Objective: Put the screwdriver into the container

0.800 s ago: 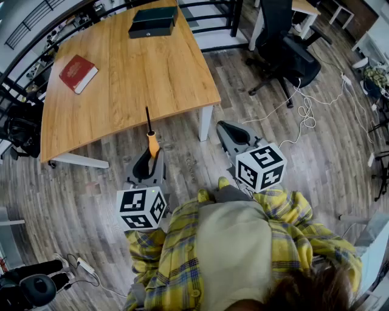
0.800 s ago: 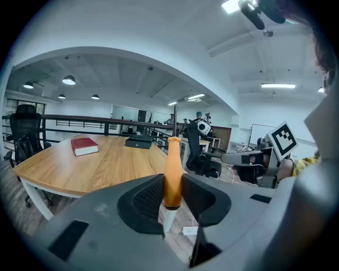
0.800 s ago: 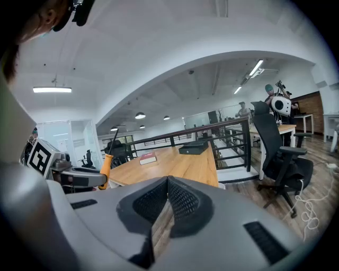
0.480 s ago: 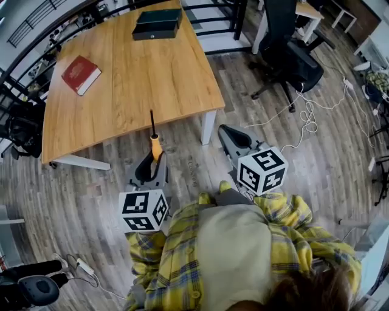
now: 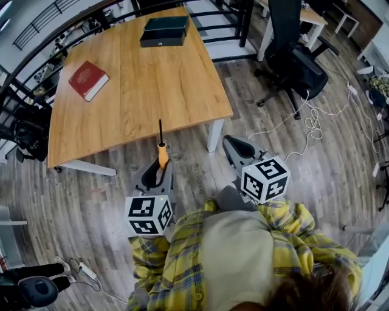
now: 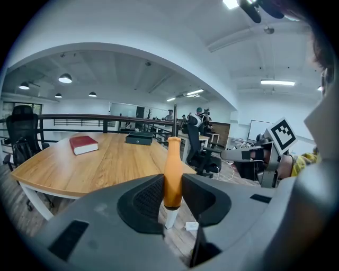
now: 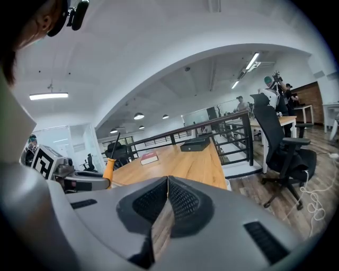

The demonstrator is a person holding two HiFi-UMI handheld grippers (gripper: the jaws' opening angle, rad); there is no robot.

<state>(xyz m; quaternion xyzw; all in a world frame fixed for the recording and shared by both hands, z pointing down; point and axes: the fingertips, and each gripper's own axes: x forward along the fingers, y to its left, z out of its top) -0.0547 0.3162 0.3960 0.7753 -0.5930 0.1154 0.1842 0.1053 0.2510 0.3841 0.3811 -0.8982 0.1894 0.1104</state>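
Observation:
The screwdriver (image 5: 162, 153) has an orange handle and a dark shaft that points at the wooden table (image 5: 134, 91). My left gripper (image 5: 157, 170) is shut on the handle (image 6: 172, 172), which stands upright between the pads. It hangs over the floor just short of the table's near edge. The container (image 5: 164, 31), a dark flat box, lies at the table's far edge and also shows small in the left gripper view (image 6: 139, 139). My right gripper (image 5: 230, 141) hangs over the floor beside the table leg, its jaws (image 7: 168, 182) shut with nothing in them.
A red book (image 5: 88, 79) lies on the table's left part. A black office chair (image 5: 295, 61) stands at the right, with white cables (image 5: 311, 121) on the floor beyond it. A dark railing (image 5: 219, 12) runs behind the table.
The whole scene has slid down and to the right in the head view. Both grippers keep their pose, and the screwdriver stays in the left jaws.

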